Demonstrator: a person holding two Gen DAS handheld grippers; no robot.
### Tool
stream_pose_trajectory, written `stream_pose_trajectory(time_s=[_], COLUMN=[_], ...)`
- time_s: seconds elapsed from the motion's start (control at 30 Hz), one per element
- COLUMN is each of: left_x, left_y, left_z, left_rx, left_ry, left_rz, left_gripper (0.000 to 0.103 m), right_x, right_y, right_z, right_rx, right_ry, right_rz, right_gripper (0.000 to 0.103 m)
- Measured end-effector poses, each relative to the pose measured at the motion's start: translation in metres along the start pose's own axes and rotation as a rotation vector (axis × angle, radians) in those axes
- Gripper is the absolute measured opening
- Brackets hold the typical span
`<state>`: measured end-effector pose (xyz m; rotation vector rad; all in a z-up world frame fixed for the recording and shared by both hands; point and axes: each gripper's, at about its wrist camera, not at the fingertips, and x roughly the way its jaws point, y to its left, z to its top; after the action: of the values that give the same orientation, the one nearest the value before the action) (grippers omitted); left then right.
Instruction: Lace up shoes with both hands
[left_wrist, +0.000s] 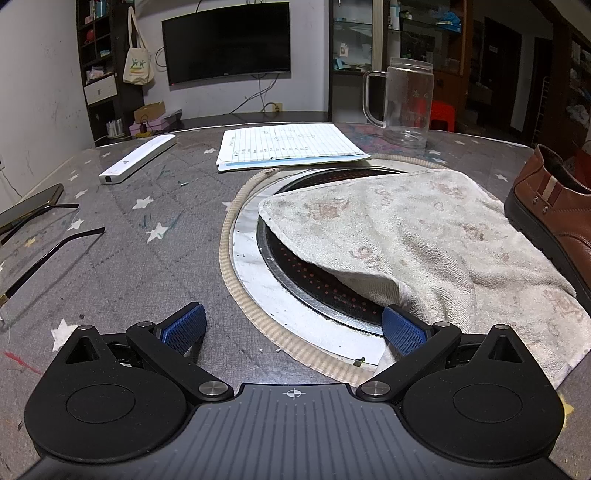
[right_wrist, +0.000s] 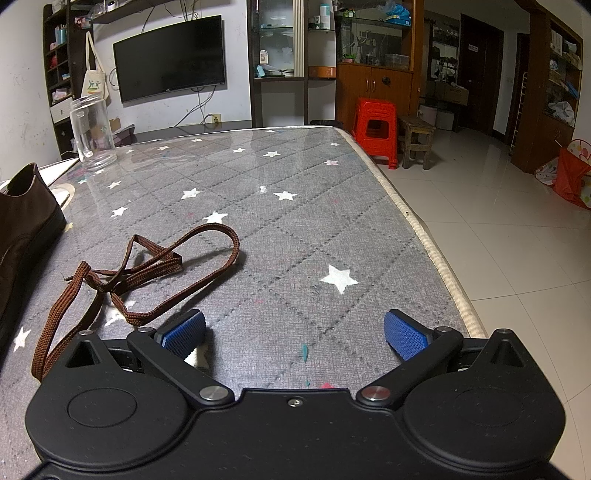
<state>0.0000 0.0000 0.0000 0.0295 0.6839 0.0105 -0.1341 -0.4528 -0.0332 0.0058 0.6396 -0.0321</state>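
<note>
Star-printed table (right_wrist: 295, 221) bears a loose, tangled brown shoelace (right_wrist: 147, 273) beside a brown shoe (left_wrist: 554, 218); both tongs (left_wrist: 293, 325) (right_wrist: 295, 332) spread, empty.

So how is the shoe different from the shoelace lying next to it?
The shoe is one solid, tall leather thing standing upright on its sole; the shoelace is thin, flat and floppy, lying in loose loops on the table. The shoe partly rests on the towel; the shoelace lies straight on the star-patterned cover. Both are brown, and neither is being held.
</note>
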Motion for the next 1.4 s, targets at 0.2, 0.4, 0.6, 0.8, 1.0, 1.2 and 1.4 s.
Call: stream_pose_trajectory(time_s=[0.2,0.4,0.6,0.8,1.0,1.2,1.4], left_x=[0.000,0.000,0.000,-0.001,0.000,-0.002,-0.007], left_y=[0.000,-0.001,0.000,-0.002,-0.001,0.001,0.002], left_z=[0.000,0.000,0.000,-0.001,0.000,0.000,0.001], left_rx=[-0.004,-0.003,-0.003,0.000,0.003,0.002,0.014], left_ry=[0.001,0.001,0.000,0.000,0.002,0.024,0.025], left_rz=[-0.003,-0.003,-0.002,0.000,0.002,0.025,0.014], left_gripper=[0.103,0.103,0.103,0.103,0.103,0.102,0.101], right_x=[0.000,0.001,0.001,0.001,0.000,-0.002,-0.016], right_y=[0.000,0.001,0.001,0.001,-0.001,0.003,0.018], right_z=[0.000,0.001,0.001,0.000,0.000,0.005,0.014], right_rx=[-0.002,-0.003,-0.004,-0.003,-0.002,-0.041,-0.138], right_ry=[0.001,0.001,0.001,0.002,0.002,0.021,0.008], right_rz=[-0.001,-0.002,-0.003,-0.003,-0.002,0.027,0.063], right_gripper=[0.103,0.103,0.103,0.103,0.103,0.103,0.103])
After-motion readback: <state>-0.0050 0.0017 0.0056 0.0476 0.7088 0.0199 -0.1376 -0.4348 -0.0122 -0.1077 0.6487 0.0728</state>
